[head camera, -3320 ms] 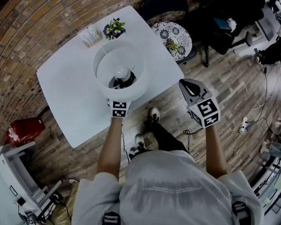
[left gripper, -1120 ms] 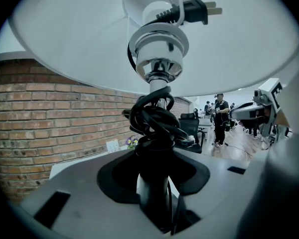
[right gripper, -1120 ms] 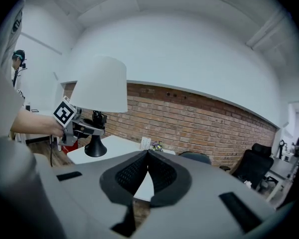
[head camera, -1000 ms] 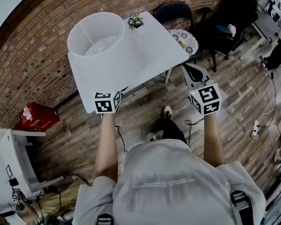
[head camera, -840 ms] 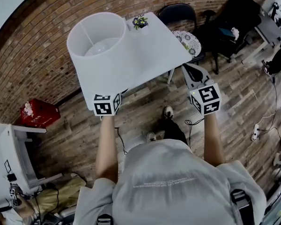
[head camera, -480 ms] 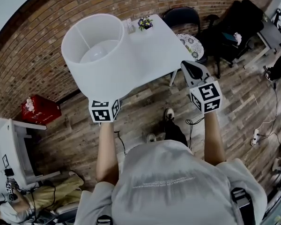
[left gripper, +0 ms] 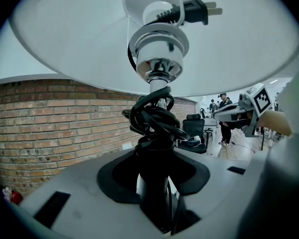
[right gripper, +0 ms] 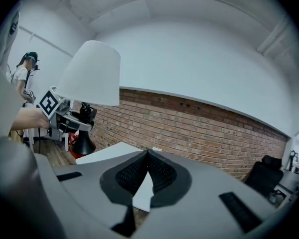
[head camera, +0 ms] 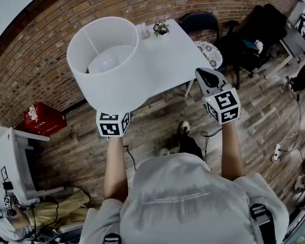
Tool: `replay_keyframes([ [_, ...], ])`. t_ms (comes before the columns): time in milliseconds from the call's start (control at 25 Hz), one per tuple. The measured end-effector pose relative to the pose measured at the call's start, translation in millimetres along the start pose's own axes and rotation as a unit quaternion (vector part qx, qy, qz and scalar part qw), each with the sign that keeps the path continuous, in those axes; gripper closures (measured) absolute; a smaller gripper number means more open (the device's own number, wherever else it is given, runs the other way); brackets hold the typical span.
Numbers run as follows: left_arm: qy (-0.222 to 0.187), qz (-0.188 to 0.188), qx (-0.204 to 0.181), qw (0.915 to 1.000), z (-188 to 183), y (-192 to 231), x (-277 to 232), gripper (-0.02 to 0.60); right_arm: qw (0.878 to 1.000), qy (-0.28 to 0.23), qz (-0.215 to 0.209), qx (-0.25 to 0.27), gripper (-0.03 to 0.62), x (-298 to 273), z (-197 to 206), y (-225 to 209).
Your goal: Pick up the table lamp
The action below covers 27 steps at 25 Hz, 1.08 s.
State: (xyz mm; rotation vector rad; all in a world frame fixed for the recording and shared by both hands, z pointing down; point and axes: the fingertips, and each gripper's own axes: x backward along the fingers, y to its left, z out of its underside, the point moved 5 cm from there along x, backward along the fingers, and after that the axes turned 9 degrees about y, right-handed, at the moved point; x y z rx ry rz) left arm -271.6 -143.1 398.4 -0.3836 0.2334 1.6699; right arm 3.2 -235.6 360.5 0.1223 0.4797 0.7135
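The table lamp hangs in the air, off the white table [head camera: 175,55]. Its white shade [head camera: 108,67] fills the head view's upper left, with the bulb [head camera: 103,61] showing inside. In the left gripper view my left gripper [left gripper: 157,185] is shut on the lamp's black stem [left gripper: 150,180], below the coiled black cord [left gripper: 154,118]; the plug [left gripper: 199,11] rests up inside the shade. In the head view only its marker cube [head camera: 113,123] shows. My right gripper [head camera: 203,75] is shut and holds nothing, off to the lamp's right; its pads meet in its own view [right gripper: 148,158].
A small flower pot [head camera: 160,28] and a card stand at the table's far edge. Behind it are a dark chair [head camera: 199,20] with a patterned cushion [head camera: 209,52] and a brick wall [head camera: 46,39]. A red box [head camera: 43,120] lies on the wood floor at left.
The lamp stood on the table 3.3 s ago; now it is lifted clear and held left of the table. Over the last second it barely shifted. The right gripper stayed shut.
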Motion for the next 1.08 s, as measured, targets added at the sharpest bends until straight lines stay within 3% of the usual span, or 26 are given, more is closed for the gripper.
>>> replay_keyframes([
  [1080,0.000,0.013,-0.006,0.9999,8,-7,-18,0.431,1.000,0.005,-0.010,0.000,0.592,-15,9,-9],
])
